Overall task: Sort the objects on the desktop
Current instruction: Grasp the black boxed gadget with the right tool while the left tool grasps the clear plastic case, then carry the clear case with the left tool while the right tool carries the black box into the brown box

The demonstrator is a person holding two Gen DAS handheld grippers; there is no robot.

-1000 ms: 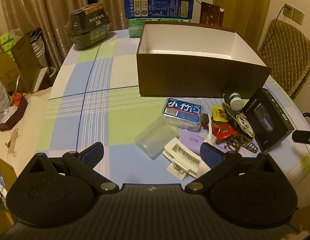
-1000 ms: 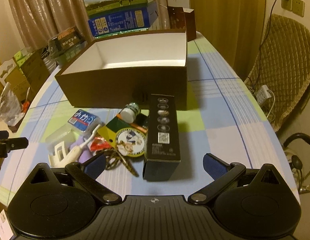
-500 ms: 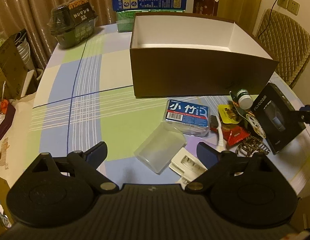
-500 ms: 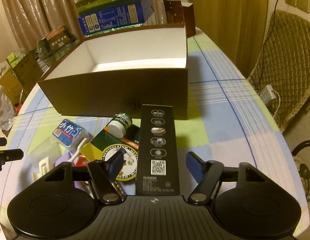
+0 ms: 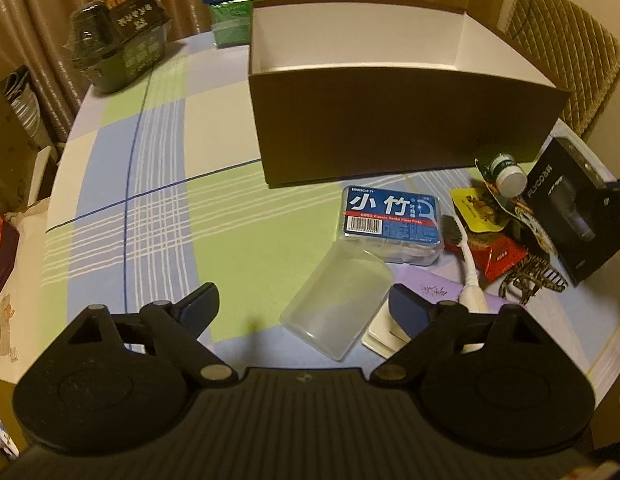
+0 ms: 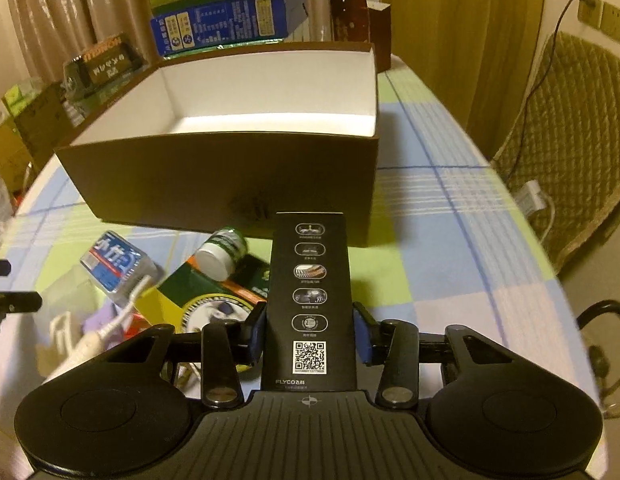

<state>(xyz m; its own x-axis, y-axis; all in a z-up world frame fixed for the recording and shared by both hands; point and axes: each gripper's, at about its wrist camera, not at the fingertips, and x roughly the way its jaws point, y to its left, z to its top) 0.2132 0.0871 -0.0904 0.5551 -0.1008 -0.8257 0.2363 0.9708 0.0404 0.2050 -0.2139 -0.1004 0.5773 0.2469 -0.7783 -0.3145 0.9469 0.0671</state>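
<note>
Tall black FLYCO carton flat on plaid cloth, before open brown box, clutter beside.

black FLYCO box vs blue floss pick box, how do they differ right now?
The black FLYCO box is opaque, long and narrow; the blue floss pick box is clear plastic with a blue label, shorter and squatter. The FLYCO box sits between the pads of the right gripper, whose jaws are closing; the floss pick box lies untouched, beyond the left gripper. Both sit on the checked tablecloth, in front of the brown box.
</note>
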